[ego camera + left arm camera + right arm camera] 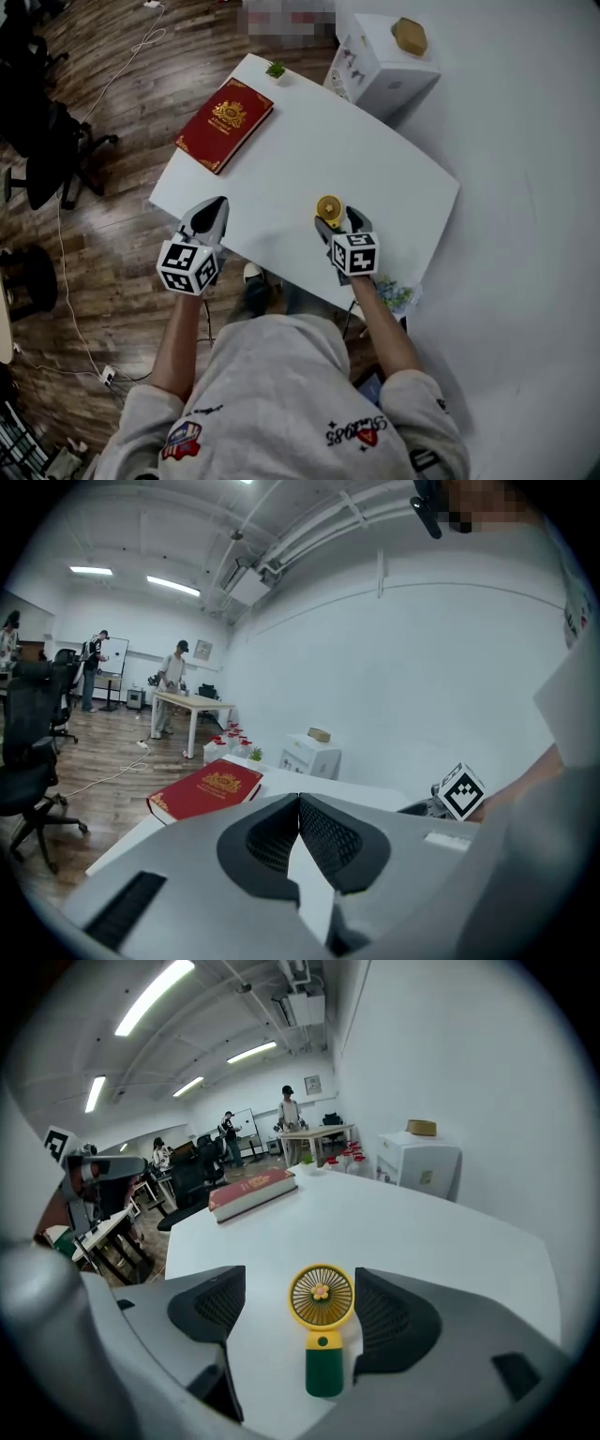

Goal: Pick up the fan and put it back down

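Pickup pending: right tool (302,1321), jaws apart, brackets small yellow-and-green plastic fan (322,1335) upright on white desk (441,1232); next, close on it. Left tool (299,832) closed, empty.

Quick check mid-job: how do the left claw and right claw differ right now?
The left claw has its jaws pressed together; the right claw has them apart. The left claw holds nothing; the right claw has the yellow-and-green fan standing upright between its jaws, not yet gripped. Both sit at the near edge of the white table.
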### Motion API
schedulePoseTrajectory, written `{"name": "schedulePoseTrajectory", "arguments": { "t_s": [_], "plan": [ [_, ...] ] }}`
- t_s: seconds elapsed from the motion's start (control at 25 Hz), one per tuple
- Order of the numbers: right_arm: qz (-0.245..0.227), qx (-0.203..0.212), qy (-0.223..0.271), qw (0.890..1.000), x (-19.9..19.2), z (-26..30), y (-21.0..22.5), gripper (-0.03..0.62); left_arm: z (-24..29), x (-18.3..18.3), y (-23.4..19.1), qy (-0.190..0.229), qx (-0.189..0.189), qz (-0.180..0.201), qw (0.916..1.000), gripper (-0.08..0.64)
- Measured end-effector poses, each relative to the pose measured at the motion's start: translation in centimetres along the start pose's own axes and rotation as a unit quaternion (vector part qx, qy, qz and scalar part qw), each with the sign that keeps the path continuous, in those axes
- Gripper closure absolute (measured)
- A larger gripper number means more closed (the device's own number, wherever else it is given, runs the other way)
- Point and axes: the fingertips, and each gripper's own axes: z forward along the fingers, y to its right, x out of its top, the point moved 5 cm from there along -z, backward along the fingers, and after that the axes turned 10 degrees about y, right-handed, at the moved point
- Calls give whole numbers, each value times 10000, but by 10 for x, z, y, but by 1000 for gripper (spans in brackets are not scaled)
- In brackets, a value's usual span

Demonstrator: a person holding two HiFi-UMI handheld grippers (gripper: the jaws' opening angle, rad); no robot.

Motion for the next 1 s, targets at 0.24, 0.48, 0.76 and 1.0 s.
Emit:
{"name": "schedulePoseTrajectory", "arguments": {
  "t_s": [0.24, 0.48, 0.76, 1.0],
  "plan": [
    [28, 29, -596, 9982, -37, 31, 13, 232, -15, -26, -20, -119, 365, -145, 9992, 555],
    [-27, 75, -1213, 9926, -57, 52, 19, 235, -25, -43, -31, -172, 610, -289, 9976, 555],
    [-271, -100, -1663, 9856, -72, 65, 21, 311, -36, -41, -48, -100, 805, -346, 9961, 555],
    [-536, -255, -1800, 9819, -75, 69, 20, 345, -50, -46, -64, -103, 956, -413, 9945, 555]
  ]
}}
